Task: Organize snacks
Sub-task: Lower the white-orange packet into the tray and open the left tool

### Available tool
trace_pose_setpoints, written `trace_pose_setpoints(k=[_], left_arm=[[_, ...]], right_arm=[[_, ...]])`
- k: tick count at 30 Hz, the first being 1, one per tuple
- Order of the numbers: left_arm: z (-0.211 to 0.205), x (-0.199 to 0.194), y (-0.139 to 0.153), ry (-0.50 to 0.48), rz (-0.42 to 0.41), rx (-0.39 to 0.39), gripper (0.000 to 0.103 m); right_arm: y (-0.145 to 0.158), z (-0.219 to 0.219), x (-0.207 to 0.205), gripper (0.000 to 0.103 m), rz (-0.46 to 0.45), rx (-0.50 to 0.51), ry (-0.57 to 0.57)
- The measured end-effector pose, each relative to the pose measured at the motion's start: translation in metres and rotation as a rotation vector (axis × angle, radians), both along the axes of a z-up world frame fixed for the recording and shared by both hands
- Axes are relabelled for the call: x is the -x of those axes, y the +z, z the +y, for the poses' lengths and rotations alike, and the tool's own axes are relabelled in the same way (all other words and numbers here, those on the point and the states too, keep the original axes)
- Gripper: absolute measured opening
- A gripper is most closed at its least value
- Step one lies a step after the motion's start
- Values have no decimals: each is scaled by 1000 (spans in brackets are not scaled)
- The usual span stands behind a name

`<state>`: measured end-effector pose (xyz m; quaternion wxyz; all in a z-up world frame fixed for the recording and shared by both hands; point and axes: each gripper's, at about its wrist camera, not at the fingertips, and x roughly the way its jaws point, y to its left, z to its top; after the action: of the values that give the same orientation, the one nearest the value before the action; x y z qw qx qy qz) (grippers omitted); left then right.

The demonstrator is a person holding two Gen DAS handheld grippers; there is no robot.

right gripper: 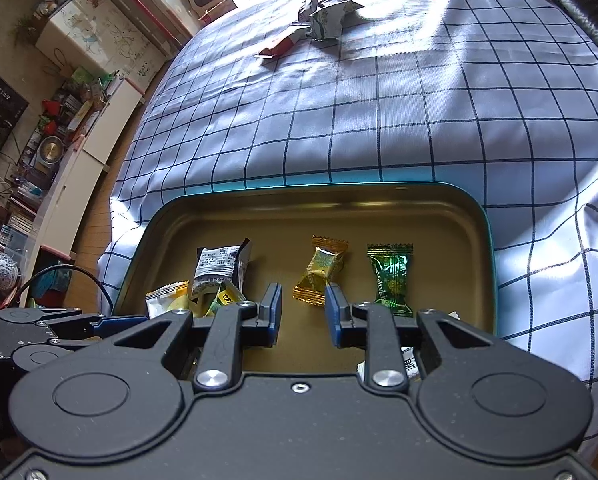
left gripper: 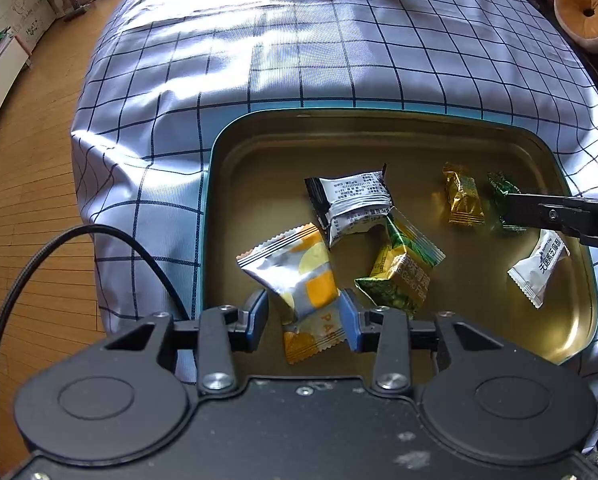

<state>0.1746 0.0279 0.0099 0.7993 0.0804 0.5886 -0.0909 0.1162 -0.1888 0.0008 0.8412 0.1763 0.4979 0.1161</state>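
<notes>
A gold-lined tin tray point(left gripper: 259, 136) with a teal rim sits on the checked cloth; it also shows in the right wrist view point(right gripper: 339, 204). My left gripper point(left gripper: 303, 320) hangs over its near edge, jaws apart, with a silver-and-orange packet point(left gripper: 295, 272) standing between the pads; contact is unclear. In the tray lie a black-and-white packet point(left gripper: 351, 200), a green-yellow packet point(left gripper: 403, 272), a gold candy point(left gripper: 463, 200), a green candy point(right gripper: 391, 276) and a white packet point(left gripper: 539, 264). My right gripper point(right gripper: 302, 312) is open and empty above the tray, just short of the gold candy point(right gripper: 321, 270).
Several loose snack packets point(right gripper: 323, 20) lie at the far end of the table, with a red one point(right gripper: 279, 46) beside them. Wooden floor point(left gripper: 31, 200) and shelves are to the left. A round cushion point(left gripper: 587, 12) lies far right.
</notes>
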Motion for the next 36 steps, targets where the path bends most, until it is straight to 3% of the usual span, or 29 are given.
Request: trace_pose_setpoints(k=[36], left_arm=[[-4,-10,-8,-17,47,1,42]], right_arm=[[-17,-5,-8,37,85,-11,-19]])
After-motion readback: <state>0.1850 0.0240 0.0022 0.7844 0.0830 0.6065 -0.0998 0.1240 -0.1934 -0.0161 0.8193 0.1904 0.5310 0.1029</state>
